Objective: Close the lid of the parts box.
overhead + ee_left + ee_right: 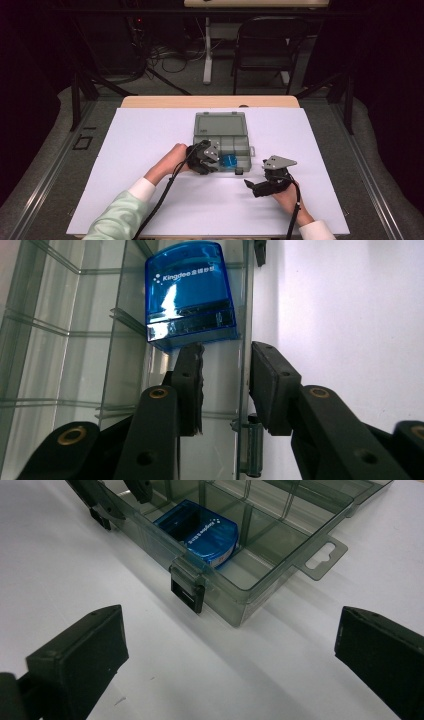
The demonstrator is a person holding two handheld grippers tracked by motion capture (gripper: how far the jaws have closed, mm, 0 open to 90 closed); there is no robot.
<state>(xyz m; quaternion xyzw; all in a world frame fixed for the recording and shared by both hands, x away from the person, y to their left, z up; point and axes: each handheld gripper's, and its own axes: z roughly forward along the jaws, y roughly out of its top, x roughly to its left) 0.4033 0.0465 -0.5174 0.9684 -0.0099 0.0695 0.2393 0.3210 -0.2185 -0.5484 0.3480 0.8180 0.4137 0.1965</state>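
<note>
The left gripper [226,385] straddled the near wall of the compartment box [239,120], one jaw inside the tray and the other outside over the white desk [150,200]. The jaws stood narrowed with the clear wall in the gap between them, but whether the pads actually pressed on it could not be told, so the hold on the box is uncertain. Just beyond the inner jaw's tip, along the same wall, lay the blue stamp [190,295]: it sat in a front compartment of the open box, close against the front wall, its broad face up and its long axis running across the line of the jaws. The left gripper was therefore much the nearer of the two, almost touching the stamp from its end. The right gripper [227,655] waited wide open and empty, low over the desk and apart from the box, aimed at the black latch [187,596] on the front wall with the stamp behind that wall. From the high view the box lid lay flat toward the far edge of the desk, and a hand [170,162] carried the left gripper in from the box's left end.
</note>
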